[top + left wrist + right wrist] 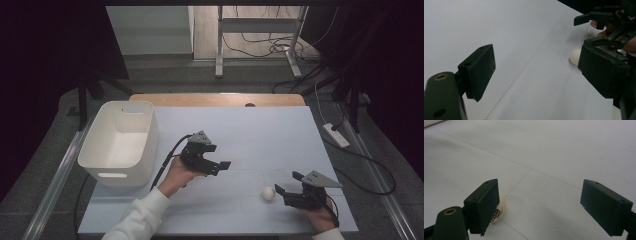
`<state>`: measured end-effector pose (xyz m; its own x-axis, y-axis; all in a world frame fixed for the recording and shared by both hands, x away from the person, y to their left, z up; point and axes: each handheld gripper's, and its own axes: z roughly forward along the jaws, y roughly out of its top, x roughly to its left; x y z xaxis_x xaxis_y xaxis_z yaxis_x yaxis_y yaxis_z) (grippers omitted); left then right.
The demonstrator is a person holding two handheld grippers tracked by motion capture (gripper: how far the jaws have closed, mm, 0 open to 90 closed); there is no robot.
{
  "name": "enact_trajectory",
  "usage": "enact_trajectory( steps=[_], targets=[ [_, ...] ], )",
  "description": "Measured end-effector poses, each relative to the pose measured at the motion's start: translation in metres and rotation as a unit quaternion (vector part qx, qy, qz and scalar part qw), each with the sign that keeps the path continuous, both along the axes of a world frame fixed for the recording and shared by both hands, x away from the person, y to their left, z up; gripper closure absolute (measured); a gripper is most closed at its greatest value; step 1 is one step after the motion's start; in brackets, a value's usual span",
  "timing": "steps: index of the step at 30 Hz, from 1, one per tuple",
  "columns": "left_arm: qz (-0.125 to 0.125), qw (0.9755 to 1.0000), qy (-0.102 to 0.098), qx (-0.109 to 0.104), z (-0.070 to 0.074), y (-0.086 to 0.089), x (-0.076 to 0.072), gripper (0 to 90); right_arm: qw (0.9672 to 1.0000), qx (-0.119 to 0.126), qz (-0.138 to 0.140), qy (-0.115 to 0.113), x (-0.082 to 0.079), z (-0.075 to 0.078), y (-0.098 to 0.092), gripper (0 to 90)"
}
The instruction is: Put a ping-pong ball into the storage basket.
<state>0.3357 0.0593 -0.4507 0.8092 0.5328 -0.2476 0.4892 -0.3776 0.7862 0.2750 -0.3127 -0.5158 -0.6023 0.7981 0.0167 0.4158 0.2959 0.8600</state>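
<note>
Jaws half hide the ball, its print seemingly illegible.

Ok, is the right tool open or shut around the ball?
Open. In the right gripper view the right tool shows a wide gap between its jaws, and the white ball sits beside the left jaw on the table, not clamped.

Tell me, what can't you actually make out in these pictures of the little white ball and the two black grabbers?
- Ball: in the right gripper view a jaw pad covers much of it, and its print is too small to read.
- Ball in the left gripper view: half hidden behind the left gripper.
- White bin: in the high view its near wall hides part of the floor inside.
- Right gripper: whether it touches the ball is unclear.
</note>
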Motion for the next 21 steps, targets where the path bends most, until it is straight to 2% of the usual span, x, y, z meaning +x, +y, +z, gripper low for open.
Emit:
enact_trajectory(
  steps=[21],
  targets=[
    [-0.008, 1.0000, -0.001, 0.002, -0.001, -0.011, 0.001, 15.5, 1.0000, 0.000, 0.000, -0.001, 0.000, 0.000, 0.000, 15.5]
  ],
)
